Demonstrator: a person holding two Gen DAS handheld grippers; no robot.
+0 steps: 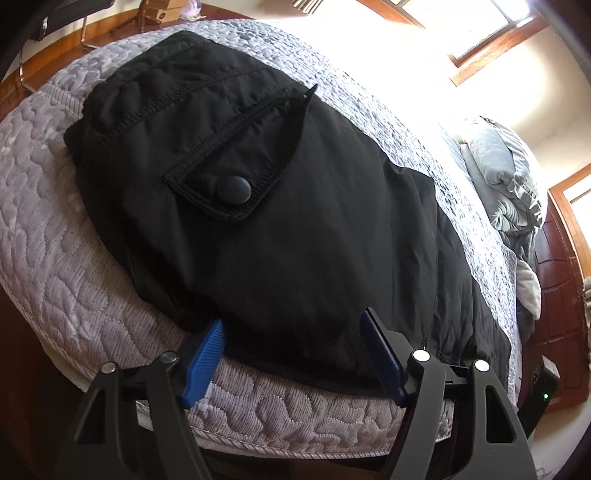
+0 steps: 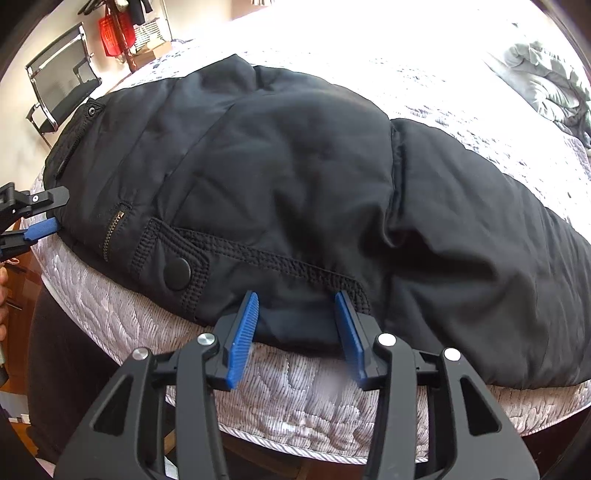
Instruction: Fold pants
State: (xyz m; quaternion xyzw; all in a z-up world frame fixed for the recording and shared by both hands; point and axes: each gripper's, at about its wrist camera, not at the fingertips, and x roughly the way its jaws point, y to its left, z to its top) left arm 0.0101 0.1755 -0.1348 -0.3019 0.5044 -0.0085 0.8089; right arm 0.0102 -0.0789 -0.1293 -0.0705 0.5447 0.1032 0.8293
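Note:
Black pants [image 1: 280, 206] lie spread on the quilted grey mattress [image 1: 59, 258], with a buttoned pocket flap [image 1: 221, 188] facing up. My left gripper [image 1: 293, 325] is open at the near edge of the pants, its blue pads on either side of the hem. In the right wrist view the pants [image 2: 295, 177] fill the middle, with a snap pocket [image 2: 177, 273] and a zipper [image 2: 112, 229]. My right gripper [image 2: 297, 302] is open, its jaws astride the near edge of the fabric. The left gripper [image 2: 48, 210] shows at the far left, beside the waistband end.
A crumpled grey blanket [image 1: 509, 184] lies at the far right of the bed, also in the right wrist view [image 2: 546, 81]. A chair [image 2: 62, 77] and a red bag [image 2: 114, 33] stand beyond the bed's left end. Wooden window frames [image 1: 495, 48] are at the back.

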